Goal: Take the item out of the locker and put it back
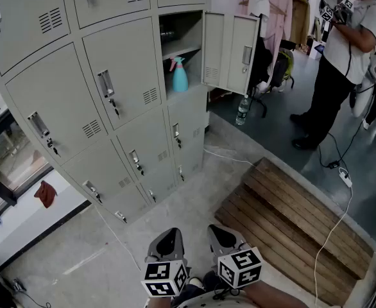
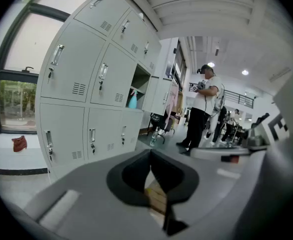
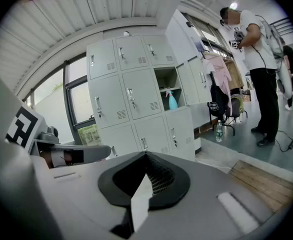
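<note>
A light blue spray bottle (image 1: 179, 74) stands upright on the lower shelf of the one open locker (image 1: 181, 50), whose door (image 1: 230, 51) is swung out to the right. The bottle also appears small in the left gripper view (image 2: 132, 99) and in the right gripper view (image 3: 172, 100). My left gripper (image 1: 169, 236) and right gripper (image 1: 221, 231) are side by side low in the head view, far back from the lockers. Both point toward them. Each has its jaws shut, tips touching, with nothing between them (image 2: 150, 152) (image 3: 146, 155).
A clear water bottle (image 1: 242, 110) stands on the floor below the open door. A wooden pallet (image 1: 290, 223) lies to my right. A person (image 1: 339, 63) stands at the far right, with cables (image 1: 342, 172) trailing on the floor. A red cloth (image 1: 45, 193) lies by the window.
</note>
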A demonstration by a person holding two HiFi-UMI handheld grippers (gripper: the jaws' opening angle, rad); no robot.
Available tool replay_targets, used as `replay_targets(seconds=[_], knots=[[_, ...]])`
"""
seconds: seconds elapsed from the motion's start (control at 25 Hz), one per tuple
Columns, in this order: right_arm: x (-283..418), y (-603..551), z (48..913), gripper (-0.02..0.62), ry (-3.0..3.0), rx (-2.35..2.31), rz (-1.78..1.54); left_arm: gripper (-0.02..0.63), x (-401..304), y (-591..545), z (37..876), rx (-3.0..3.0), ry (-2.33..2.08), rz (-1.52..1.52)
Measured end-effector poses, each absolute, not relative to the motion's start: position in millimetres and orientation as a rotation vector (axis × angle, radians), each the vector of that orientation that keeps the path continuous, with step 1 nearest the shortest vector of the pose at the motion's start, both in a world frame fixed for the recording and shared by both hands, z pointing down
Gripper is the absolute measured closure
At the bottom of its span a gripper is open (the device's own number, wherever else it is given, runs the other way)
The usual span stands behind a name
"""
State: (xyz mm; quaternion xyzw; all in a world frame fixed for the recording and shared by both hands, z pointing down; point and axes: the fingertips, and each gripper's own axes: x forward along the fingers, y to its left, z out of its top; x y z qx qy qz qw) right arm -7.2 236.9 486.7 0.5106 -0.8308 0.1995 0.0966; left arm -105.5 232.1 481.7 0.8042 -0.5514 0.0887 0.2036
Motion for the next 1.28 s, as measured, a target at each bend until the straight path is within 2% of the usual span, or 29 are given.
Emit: replay_targets(seconds=[0.48, 1.28], knots=[[-10.6, 152.7, 505.8, 0.597, -2.461, 1.502, 0.601, 0.600, -102.8, 153.6, 503.5, 2.249, -1.520, 0.296], [21.8, -147.4, 467.7, 0.596, -2.585, 1.293, 0.419, 0.599, -52.6, -137.9, 474.8, 2.167, -1.698, 0.260]])
